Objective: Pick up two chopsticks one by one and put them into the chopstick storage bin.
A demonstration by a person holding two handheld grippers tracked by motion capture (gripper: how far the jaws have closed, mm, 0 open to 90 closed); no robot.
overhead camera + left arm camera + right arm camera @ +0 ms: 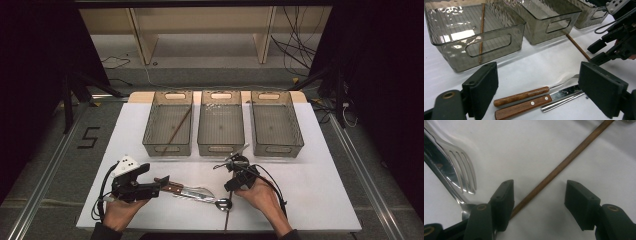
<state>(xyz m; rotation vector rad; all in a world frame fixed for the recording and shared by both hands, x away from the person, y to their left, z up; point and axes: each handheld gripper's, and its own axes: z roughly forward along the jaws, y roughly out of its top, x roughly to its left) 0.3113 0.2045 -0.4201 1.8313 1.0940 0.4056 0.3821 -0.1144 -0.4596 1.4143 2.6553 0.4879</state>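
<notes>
We hold right gripper [537, 202] low over white table [310, 185], jaws apart, astride loose chopstick [564, 162], pads not touching. Left gripper [537, 90] wide open above wooden-handled fork [524, 94] and knife [524, 107]. Second chopstick [177, 127] lies in left bin [150, 131].

Three smoky clear bins in a row ahead of me on white table [320, 190]: left bin [167, 149], middle bin [220, 148], right bin [278, 148], set just beside each other, handle cutouts at both ends. Brown stick [179, 127] lies slanted inside left bin. Right bin bare. Floor left has a black 5 mark [89, 137]. Wooden shelf frame [145, 40] at back, cables [295, 45] hanging right of it
</notes>
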